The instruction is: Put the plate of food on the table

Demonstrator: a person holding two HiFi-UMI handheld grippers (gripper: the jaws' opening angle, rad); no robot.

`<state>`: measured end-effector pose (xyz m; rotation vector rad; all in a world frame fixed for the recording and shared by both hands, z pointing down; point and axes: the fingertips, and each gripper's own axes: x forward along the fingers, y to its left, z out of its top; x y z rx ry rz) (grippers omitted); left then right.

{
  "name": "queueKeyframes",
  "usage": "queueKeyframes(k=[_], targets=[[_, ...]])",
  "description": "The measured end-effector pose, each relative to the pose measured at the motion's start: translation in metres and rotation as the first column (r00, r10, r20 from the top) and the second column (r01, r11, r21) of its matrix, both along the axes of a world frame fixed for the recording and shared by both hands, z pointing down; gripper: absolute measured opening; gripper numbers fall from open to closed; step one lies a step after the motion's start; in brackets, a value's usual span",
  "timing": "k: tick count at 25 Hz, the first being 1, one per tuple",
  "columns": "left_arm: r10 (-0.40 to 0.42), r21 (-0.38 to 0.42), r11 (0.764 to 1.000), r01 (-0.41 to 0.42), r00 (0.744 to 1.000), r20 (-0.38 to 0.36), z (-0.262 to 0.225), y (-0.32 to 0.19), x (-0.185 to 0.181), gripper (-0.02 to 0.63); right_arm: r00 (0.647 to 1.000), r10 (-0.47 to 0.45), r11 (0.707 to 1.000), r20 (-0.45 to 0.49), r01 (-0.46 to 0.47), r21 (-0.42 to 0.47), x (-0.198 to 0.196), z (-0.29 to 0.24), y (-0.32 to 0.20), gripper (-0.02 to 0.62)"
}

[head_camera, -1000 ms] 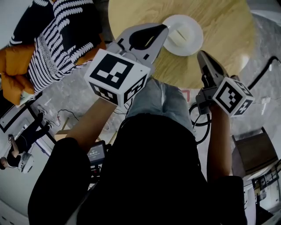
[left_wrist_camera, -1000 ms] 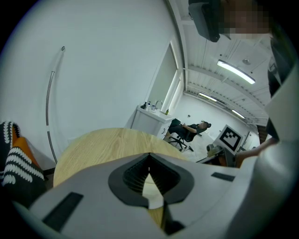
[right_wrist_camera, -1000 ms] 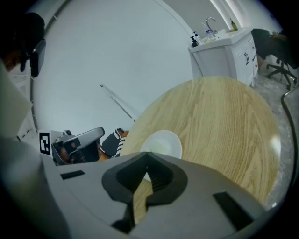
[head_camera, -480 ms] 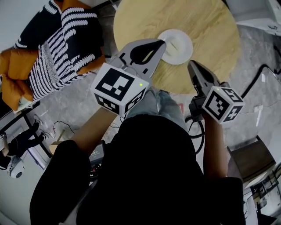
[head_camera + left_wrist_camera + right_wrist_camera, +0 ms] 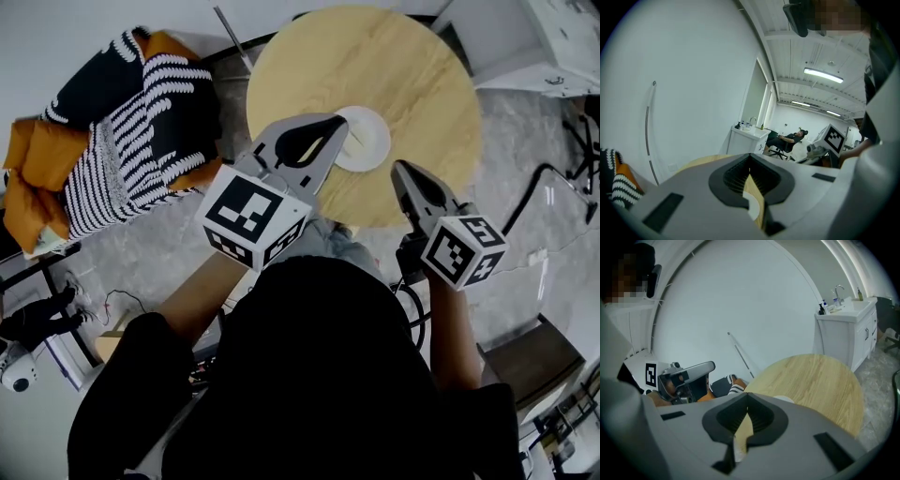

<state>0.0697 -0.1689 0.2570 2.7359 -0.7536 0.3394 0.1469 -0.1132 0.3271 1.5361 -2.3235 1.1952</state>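
A white plate (image 5: 362, 139) with a pale piece of food on it rests on the round wooden table (image 5: 422, 84), near its front edge. My left gripper (image 5: 343, 119) hangs above the plate's left rim, shut with nothing in it. My right gripper (image 5: 397, 169) is shut and empty too, over the table's near edge to the right of the plate. In the left gripper view the shut jaws (image 5: 750, 157) leave a slit that shows wood and a sliver of plate (image 5: 753, 204). In the right gripper view the gripper (image 5: 747, 397) points at the table (image 5: 820, 380), and the plate (image 5: 786, 399) peeks over it.
A black-and-white striped cushion on an orange seat (image 5: 122, 131) stands left of the table. A white sink cabinet (image 5: 848, 329) is behind the table, with cables (image 5: 544, 187) on the floor to the right. A brown stool (image 5: 530, 361) is at lower right. A person sits on an office chair (image 5: 787, 140) far back.
Both grippers have risen away from the table, staying shut and empty. The table and plate look smaller and farther below. The plate has not moved on the table.
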Motion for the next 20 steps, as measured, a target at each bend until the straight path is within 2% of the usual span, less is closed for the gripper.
queueKeyframes(k=[11, 20], targets=[[-0.038, 0.115, 0.992, 0.042, 0.999, -0.032, -0.046, -0.020, -0.009, 0.008, 0.997, -0.049, 0.986, -0.058, 0.058, 0.155, -0.004, -0.057, -0.030, 0.009], [-0.068, 0.155, 0.985, 0.077, 0.996, -0.062, -0.074, -0.025, -0.022, 0.008, 0.996, -0.045, 0.969, -0.072, 0.061, 0.240, -0.007, -0.093, -0.039, 0.009]])
